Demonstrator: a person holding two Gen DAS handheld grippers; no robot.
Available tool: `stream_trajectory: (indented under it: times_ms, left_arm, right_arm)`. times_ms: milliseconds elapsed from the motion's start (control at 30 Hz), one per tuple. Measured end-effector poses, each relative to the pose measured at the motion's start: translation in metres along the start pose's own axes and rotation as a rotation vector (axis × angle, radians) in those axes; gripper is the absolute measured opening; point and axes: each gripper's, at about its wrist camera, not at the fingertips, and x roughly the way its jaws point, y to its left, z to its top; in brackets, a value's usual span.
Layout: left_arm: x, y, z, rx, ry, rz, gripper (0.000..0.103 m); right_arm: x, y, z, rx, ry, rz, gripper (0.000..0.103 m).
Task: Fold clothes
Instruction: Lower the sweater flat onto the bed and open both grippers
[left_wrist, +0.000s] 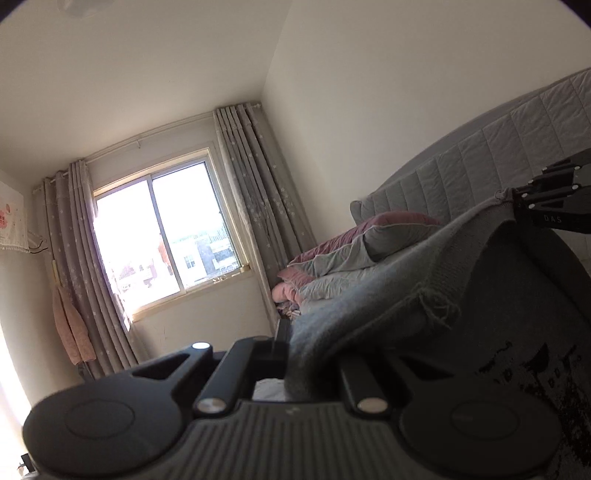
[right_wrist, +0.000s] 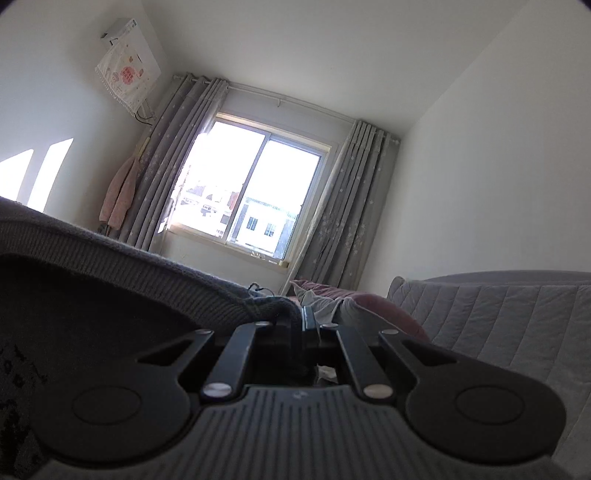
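The left tongs (left_wrist: 280, 354) are pressed together and pinch an edge of the grey knitted sweater (left_wrist: 424, 295). The right tongs (right_wrist: 301, 321) are also closed tight, pinching another part of the sweater's ribbed edge (right_wrist: 266, 302). In the left wrist view the right tongs appear at the far right, with the cloth hanging from their tips. The sweater is held up in the air between both tongs, above the bed (left_wrist: 332, 284), and stretches sideways from one tongs to the other. Its dark printed side (left_wrist: 535, 376) hangs close to both cameras. Behind it is the window (right_wrist: 255, 192).
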Motion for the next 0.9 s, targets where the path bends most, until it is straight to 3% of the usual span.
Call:
stream_trajectory:
  times_ms: [133, 267, 433, 533, 600, 633, 767, 900]
  left_arm:
    - [0.101, -0.008, -0.089, 0.007, 0.269, -0.035, 0.005]
    - [0.165, -0.018, -0.171, -0.053, 0.488, -0.068, 0.006]
    - [0.195, -0.013, -0.209, -0.205, 0.583, 0.000, 0.016]
    - [0.205, -0.003, -0.208, -0.276, 0.594, -0.009, 0.022]
    - [0.208, -0.001, -0.201, -0.263, 0.582, -0.001, 0.041]
    - [0.207, -0.001, -0.198, -0.255, 0.575, 0.003, 0.046]
    - [0.190, 0.011, -0.191, -0.224, 0.578, 0.034, 0.082]
    - [0.168, 0.035, -0.196, -0.278, 0.595, 0.010, 0.093]
  right_arm:
    - [0.107, 0.046, -0.088, -0.001, 0.249, 0.039, 0.003]
    - [0.164, 0.082, -0.165, -0.006, 0.410, 0.044, 0.003]
    - [0.201, 0.101, -0.226, 0.003, 0.534, 0.005, 0.003]
    - [0.208, 0.083, -0.224, 0.067, 0.563, -0.015, 0.003]
    - [0.213, 0.075, -0.218, 0.102, 0.568, -0.015, 0.004]
    - [0.214, 0.074, -0.217, 0.123, 0.571, -0.010, 0.008]
    - [0.201, 0.068, -0.214, 0.116, 0.592, -0.003, 0.040]
    - [0.169, 0.044, -0.219, 0.139, 0.618, 0.002, 0.040]
